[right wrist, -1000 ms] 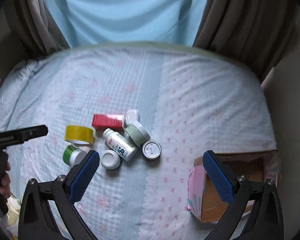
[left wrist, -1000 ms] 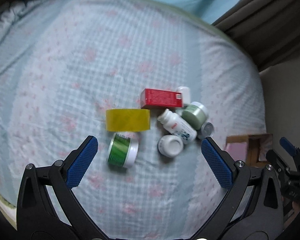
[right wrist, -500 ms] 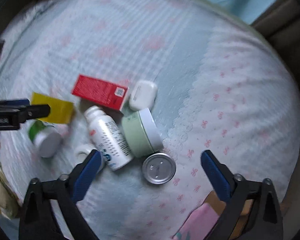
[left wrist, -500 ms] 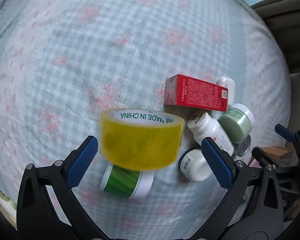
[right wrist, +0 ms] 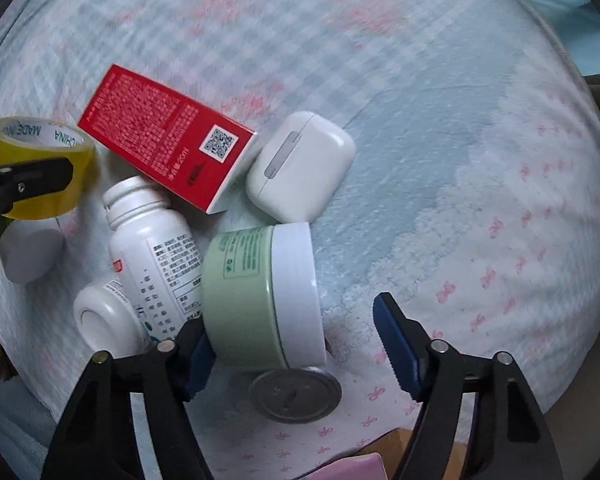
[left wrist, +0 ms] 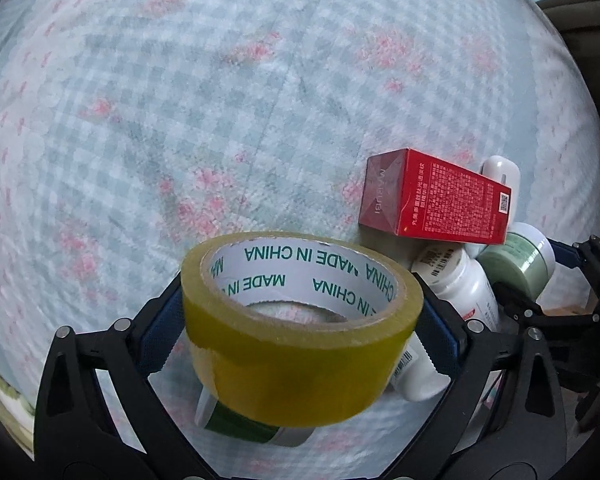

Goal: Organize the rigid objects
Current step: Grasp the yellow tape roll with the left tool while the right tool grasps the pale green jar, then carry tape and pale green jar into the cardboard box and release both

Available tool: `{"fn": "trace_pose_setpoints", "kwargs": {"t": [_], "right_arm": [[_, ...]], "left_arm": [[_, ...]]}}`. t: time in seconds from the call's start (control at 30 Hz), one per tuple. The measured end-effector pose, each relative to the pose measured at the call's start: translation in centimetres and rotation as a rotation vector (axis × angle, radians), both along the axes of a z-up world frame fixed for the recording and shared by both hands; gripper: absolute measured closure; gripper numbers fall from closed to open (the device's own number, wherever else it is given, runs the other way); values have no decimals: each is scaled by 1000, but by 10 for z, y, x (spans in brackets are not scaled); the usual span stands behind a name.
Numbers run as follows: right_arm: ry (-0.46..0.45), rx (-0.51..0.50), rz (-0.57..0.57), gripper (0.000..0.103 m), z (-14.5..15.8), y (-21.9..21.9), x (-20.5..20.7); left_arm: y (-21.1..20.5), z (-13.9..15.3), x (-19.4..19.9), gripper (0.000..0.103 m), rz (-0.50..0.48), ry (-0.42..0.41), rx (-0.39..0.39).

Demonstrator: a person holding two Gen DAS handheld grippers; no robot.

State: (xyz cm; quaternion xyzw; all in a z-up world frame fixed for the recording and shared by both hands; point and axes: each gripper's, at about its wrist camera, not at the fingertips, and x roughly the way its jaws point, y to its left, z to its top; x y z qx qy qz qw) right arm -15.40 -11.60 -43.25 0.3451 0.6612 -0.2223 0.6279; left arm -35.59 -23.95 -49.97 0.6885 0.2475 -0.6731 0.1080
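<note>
Barely started imo. Left gripper (left wrist: pixel 300 332) jaws clamp the tape (left wrist: pixel 300 320) just above the bed (left wrist: pixel 180 100); right gripper (right wrist: pixel 296 344) jaws gape around the green jar (right wrist: pixel 260 296). Rest sits piled.

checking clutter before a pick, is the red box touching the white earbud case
Touching: the right wrist view shows the red box end against the white earbud case, no gap.

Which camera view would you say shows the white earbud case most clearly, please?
The right wrist view: the white earbud case lies whole and unobstructed beside the red box. In the left wrist view only a sliver of it peeks out behind that box.
</note>
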Motion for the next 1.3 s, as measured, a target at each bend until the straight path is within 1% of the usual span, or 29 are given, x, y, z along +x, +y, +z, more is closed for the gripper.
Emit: {"fn": "trace_pose_setpoints", "kwargs": {"t": [0.1, 0.13, 0.17, 0.2, 0.3, 0.43, 0.6, 0.73, 0.83, 0.87, 0.9, 0.93, 0.97, 1.03, 1.07, 1.17, 1.2, 1.23, 1.3], "right_arm": [[-15, 19, -23, 36, -4, -3, -2], [-34, 33, -34, 42, -5, -4, -3], [-53, 49, -42, 54, -5, -4, -4], [-66, 65, -49, 61, -5, -4, -3], [-58, 37, -54, 61, -2, -3, -3], [-65, 22, -114, 62, 7, -7, -9], [-113, -10, -226, 62, 37, -15, -20], [-166, -18, -329, 62, 71, -16, -31], [-199, -45, -390, 62, 106, -12, -39], [-210, -55, -413, 62, 120, -9, -43], [-222, -58, -435, 62, 122, 10, -57], [-229, -60, -462, 62, 132, 22, -54], [-240, -58, -503, 62, 146, 28, -62], [-260, -62, -585, 62, 164, 37, -60], [-269, -62, -619, 62, 170, 43, -64], [-296, -85, -701, 62, 204, 64, -83], [-303, -94, -712, 62, 208, 68, -82], [-315, -113, -751, 62, 214, 72, -88], [-324, -122, -774, 62, 221, 82, -96]], "left_arm": [[1, 0, -2, 5, -13, 5, -9], [2, 0, -2, 5, -18, 7, -13], [2, 0, -2, 5, -22, 11, -16], [2, 1, -2, 5, -24, 13, -18], [1, 3, 0, 5, -25, 18, -17], [-1, 10, 4, 5, -20, 35, -20], [-9, 33, 13, 6, -7, 90, -22], [-14, 64, 25, 6, -2, 148, -20], [-11, 94, 33, 6, -10, 192, -28], [-10, 108, 38, 6, -19, 211, -27], [-5, 111, 35, 6, -25, 225, -24], [-2, 124, 38, 6, -40, 243, -21], [0, 137, 45, 6, -53, 257, -21], [6, 161, 55, 6, -83, 287, -22], [9, 174, 58, 6, -100, 306, -22], [23, 208, 65, 6, -156, 364, -32], [28, 218, 67, 6, -178, 381, -39], [32, 226, 68, 6, -197, 396, -46], [42, 238, 70, 6, -221, 416, -63]]}}
